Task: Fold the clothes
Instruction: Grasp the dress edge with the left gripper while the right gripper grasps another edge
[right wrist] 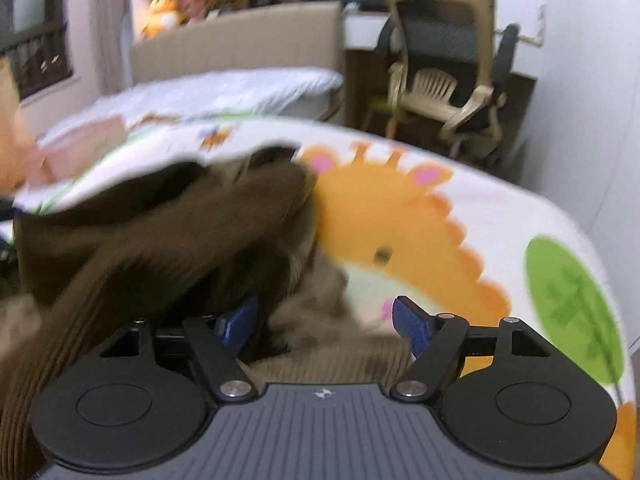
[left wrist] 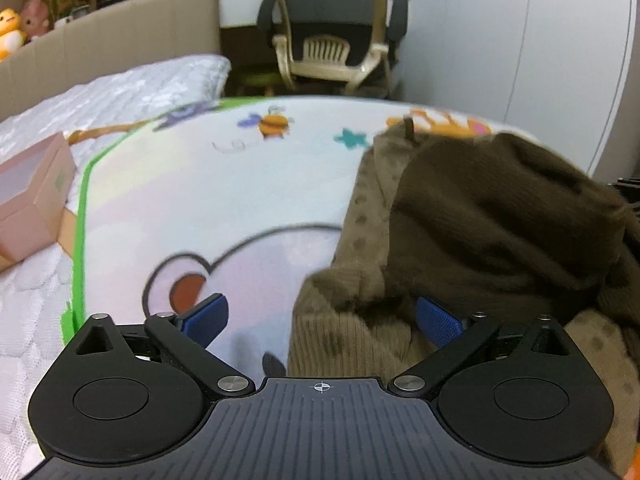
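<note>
- A brown knitted sweater (left wrist: 480,232) lies crumpled in a heap on the cartoon-printed mat (left wrist: 224,200), toward its right edge; the ribbed hem faces the cameras.
- The left gripper (left wrist: 320,316) is spread wide, released, its right pad at the sweater's folds.
- The right gripper (right wrist: 324,320) is open too, knit between its fingers, not pinched.

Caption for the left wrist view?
Open left gripper at the edge of a crumpled brown sweater on a cartoon-print mat.
</note>
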Motion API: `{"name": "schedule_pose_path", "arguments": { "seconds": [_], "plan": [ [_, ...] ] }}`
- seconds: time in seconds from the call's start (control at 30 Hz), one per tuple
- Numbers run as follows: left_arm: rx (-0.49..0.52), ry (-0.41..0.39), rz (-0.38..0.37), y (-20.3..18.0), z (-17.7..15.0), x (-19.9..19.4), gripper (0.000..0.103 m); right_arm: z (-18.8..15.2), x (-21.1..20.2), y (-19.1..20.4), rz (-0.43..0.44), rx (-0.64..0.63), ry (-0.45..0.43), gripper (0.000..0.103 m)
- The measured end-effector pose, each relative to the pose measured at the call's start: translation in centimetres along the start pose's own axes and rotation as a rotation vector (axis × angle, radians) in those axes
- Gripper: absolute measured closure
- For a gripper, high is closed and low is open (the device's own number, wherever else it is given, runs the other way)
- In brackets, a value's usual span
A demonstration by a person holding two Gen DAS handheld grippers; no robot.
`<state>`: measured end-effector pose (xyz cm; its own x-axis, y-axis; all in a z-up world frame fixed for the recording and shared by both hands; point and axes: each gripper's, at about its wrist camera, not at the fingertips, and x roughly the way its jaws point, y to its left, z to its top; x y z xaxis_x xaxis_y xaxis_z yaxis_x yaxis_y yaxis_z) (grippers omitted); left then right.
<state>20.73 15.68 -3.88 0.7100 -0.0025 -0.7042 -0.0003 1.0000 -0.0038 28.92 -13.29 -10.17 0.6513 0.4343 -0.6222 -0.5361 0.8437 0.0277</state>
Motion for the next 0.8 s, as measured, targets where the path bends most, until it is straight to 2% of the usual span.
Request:
{"name": "schedule_pose_path", "arguments": {
  "seconds": [0.03,0.1,0.2,0.27,0.3,0.33,0.43,0.6,0.67,0.7,0.73,0.8],
  "plan": [
    [0.004,0.018,-0.009,-0.1,-0.2,0.3,0.023,-0.2,0.0,0.0,0.002,0.008,-0.004,0.027],
    [-0.003,0.027,-0.018,-0.1,-0.2,0.5,0.028,-0.6,0.0,-0.1,0.005,0.024,-0.011,0.028],
    [-0.011,0.031,-0.03,-0.3,0.1,0.5,0.042,-1.0,-0.2,-0.1,0.01,0.037,-0.015,0.031],
    [0.0,0.031,-0.032,-0.8,0.1,0.6,0.054,-1.3,-0.6,0.0,0.023,0.047,-0.012,0.038],
    [0.012,0.028,-0.03,-1.2,0.0,0.6,0.058,-1.5,-0.8,0.0,0.035,0.057,-0.01,0.046],
    [0.024,0.025,-0.03,-1.7,0.0,0.5,0.067,-1.8,-1.3,-0.1,0.048,0.067,-0.009,0.053],
    [0.051,0.017,-0.05,-3.2,-0.3,-0.3,0.076,-2.6,-2.6,0.2,0.051,0.066,-0.004,0.062],
    [0.154,-0.01,-0.167,-7.5,-2.5,-4.1,0.076,-5.6,-7.2,0.0,0.02,0.025,0.024,0.065],
    [0.211,-0.022,-0.182,-9.0,-3.7,-5.8,0.063,-7.3,-9.6,-0.4,-0.021,-0.01,0.024,0.065],
    [0.24,-0.028,-0.187,-9.7,-4.3,-6.7,0.061,-8.0,-10.6,-0.6,-0.048,-0.022,0.022,0.065],
    [0.268,-0.034,-0.192,-10.4,-4.9,-7.6,0.059,-8.5,-11.7,-0.9,-0.068,-0.014,0.019,0.064],
    [0.3,-0.08,-0.184,-10.8,-4.8,-9.6,0.048,-8.9,-14.3,-1.8,-0.074,0.064,-0.005,0.064]
  ]
}}
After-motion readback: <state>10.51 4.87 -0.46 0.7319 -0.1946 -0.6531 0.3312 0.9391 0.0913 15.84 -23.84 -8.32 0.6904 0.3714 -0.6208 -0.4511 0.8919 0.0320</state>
